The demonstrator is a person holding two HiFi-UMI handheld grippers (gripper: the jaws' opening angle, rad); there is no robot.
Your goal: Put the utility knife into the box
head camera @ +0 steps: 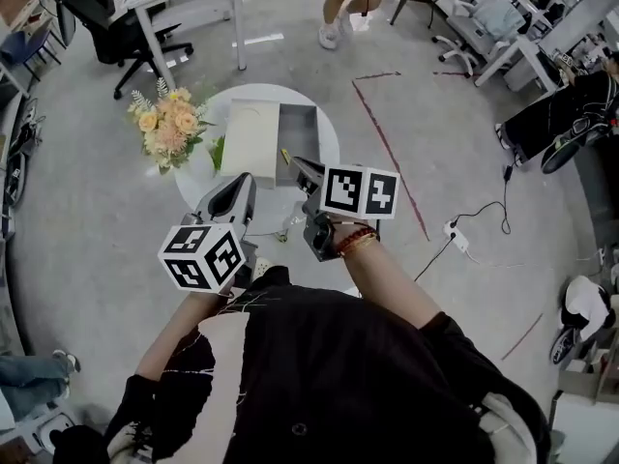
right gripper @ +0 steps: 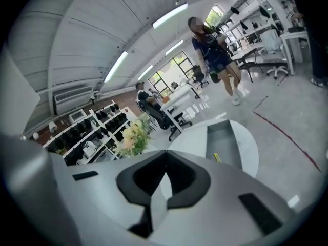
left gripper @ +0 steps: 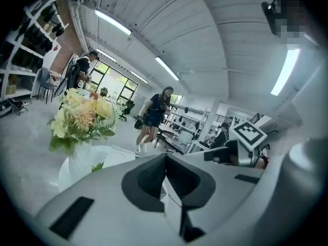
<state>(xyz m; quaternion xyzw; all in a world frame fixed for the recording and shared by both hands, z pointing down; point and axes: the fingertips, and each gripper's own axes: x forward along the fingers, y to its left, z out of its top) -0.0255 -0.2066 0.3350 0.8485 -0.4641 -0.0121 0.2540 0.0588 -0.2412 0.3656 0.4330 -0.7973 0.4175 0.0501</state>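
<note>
A small yellow utility knife (head camera: 284, 155) lies at the near left corner of an open grey box (head camera: 298, 135) on a round white table (head camera: 325, 124). I cannot tell whether it rests inside the box or on its edge. The right gripper view shows the same knife (right gripper: 217, 158) against the box (right gripper: 228, 137). My left gripper (head camera: 244, 184) hovers over the table's near edge, jaws shut and empty. My right gripper (head camera: 302, 167) hangs just short of the box's near end, also shut with nothing in it. In their own views the left gripper (left gripper: 165, 157) and right gripper (right gripper: 165, 169) show closed tips.
A cream box lid (head camera: 250, 141) lies left of the box. A vase of yellow and peach flowers (head camera: 166, 124) stands at the table's left edge. A person (head camera: 340, 8) stands beyond the table. Desks and office chairs (head camera: 116, 27) ring the room; a power strip with cable (head camera: 455, 235) lies on the floor at right.
</note>
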